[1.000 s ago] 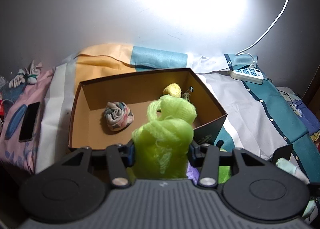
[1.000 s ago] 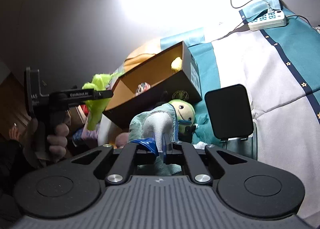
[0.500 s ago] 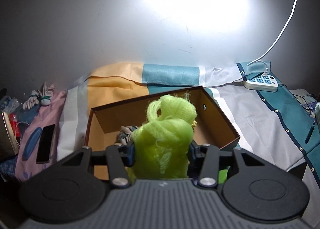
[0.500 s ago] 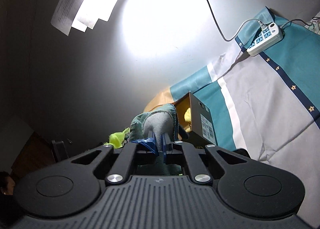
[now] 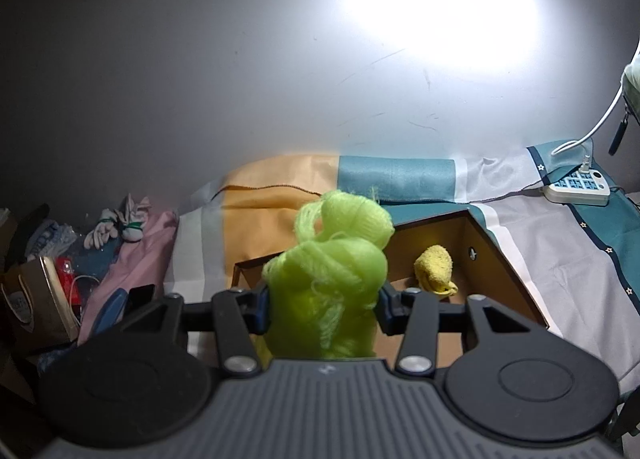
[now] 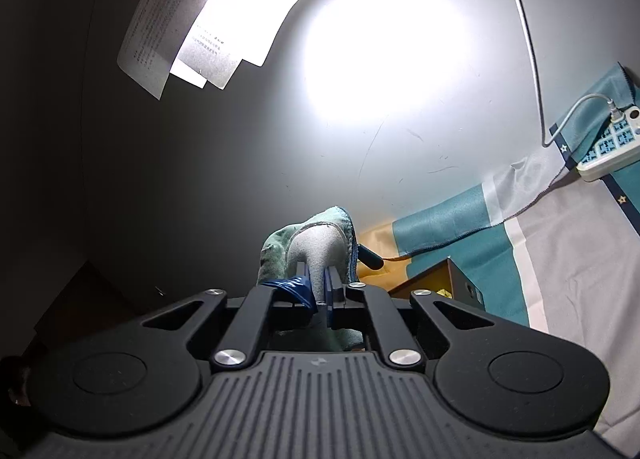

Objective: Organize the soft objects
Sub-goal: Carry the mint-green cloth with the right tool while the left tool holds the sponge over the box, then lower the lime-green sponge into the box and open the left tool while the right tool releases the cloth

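Bedspread carries brown box already holding yellow sponge. Left gripper clamps green yarn bundle, right gripper pinches teal-grey cloth; both unplaced.

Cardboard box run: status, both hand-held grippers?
Left hand-held gripper shut on green yarn. Right shut on teal cloth. Cardboard box open ahead, unobstructed.

1. An open box is set on the bedspread, in front of the wall.
2. A sponge is lodged inside the box, near its far right corner.
3. A yarn bundle is held before the box, at its near left.
4. A power strip is placed on the bedspread, far right of the box.
5. A knotted cloth is found far left, well apart from the box.
6. A folded cloth is held left of the box in the right wrist view.
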`<state>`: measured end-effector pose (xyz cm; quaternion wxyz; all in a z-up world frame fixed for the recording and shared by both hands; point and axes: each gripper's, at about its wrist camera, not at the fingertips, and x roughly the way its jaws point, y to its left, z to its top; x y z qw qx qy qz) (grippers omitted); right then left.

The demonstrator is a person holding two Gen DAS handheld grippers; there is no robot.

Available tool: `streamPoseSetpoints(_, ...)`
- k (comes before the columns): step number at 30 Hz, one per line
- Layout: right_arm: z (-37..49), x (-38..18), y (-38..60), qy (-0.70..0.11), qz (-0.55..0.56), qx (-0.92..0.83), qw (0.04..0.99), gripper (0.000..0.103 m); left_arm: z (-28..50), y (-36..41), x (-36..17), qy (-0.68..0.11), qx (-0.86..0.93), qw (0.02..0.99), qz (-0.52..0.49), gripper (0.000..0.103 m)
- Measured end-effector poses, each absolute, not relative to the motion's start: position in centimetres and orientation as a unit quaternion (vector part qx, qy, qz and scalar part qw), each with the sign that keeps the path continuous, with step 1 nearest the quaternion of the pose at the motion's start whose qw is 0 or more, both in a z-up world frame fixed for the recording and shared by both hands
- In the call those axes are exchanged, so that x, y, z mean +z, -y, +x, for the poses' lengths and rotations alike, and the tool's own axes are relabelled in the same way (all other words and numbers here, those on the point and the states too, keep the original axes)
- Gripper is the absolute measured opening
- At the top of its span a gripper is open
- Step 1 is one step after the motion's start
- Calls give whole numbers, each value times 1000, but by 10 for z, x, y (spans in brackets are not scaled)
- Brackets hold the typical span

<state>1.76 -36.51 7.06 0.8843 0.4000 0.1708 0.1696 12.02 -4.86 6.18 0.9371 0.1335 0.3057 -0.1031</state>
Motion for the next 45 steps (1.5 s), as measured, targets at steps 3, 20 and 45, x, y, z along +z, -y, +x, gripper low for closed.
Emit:
streamPoseSetpoints(3,44,70,355,-179,390,172,887,0,131,44,53,-317,-90,935,128,48)
streamPoseSetpoints(20,142,1,298,-257,364,168,880,0,191,41,-9,-384,-64,915,106,48)
streamPoseSetpoints(45,173,-45,265,-331,204,113,914,0,232,52,-78,-457,-62,881,109,52)
